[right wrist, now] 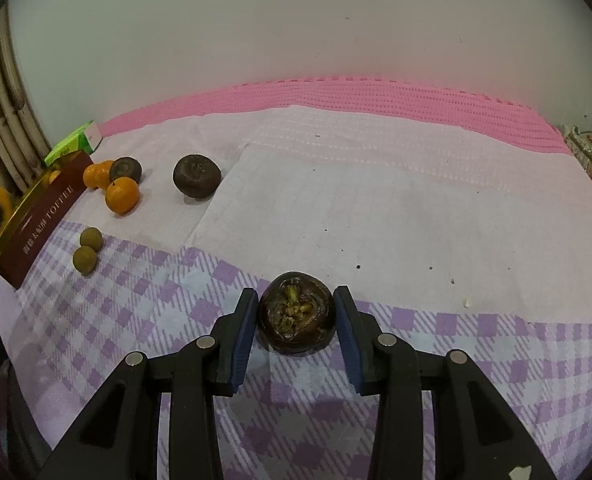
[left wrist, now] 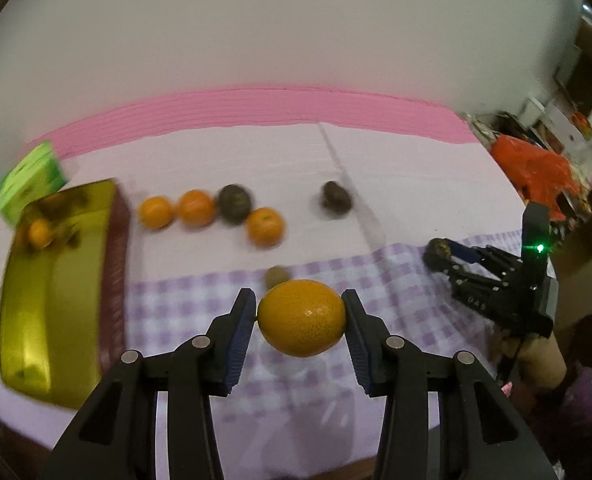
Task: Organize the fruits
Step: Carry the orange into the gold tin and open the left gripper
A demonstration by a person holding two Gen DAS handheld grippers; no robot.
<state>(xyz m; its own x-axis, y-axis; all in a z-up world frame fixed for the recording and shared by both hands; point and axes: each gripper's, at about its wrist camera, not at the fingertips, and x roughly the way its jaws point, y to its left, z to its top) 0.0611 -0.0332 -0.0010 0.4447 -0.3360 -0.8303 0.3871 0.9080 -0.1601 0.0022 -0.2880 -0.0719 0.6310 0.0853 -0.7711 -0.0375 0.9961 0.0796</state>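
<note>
Fruit sits in both grips at this moment: the left gripper [left wrist: 300, 322] has its jaws clamped on an orange [left wrist: 301, 317], lifted clear of the checked cloth [left wrist: 176, 312], and the right gripper [right wrist: 296, 320] has its jaws pressed on a dark brown round fruit [right wrist: 296, 316], low over the same cloth or resting on it, which of the two I cannot tell. Just beyond the left jaws a small brownish-green fruit [left wrist: 276, 276] lies on the cloth, and the right wrist view shows two such small fruits [right wrist: 88, 250] off to the left of the right jaws. Farther ahead of the left jaws three more oranges [left wrist: 195, 208] and a dark fruit [left wrist: 235, 203] lie loose, close together in a rough row, with another dark fruit [left wrist: 335, 200] lying apart to their right. To the far left of the left jaws stands the gold box [left wrist: 52, 292], holding at least one orange [left wrist: 39, 233]; blur hides the rest of its contents. By my reading the sorting is at an early stage: little is boxed, two pieces are in hand, and about seven wait on the table.
</note>
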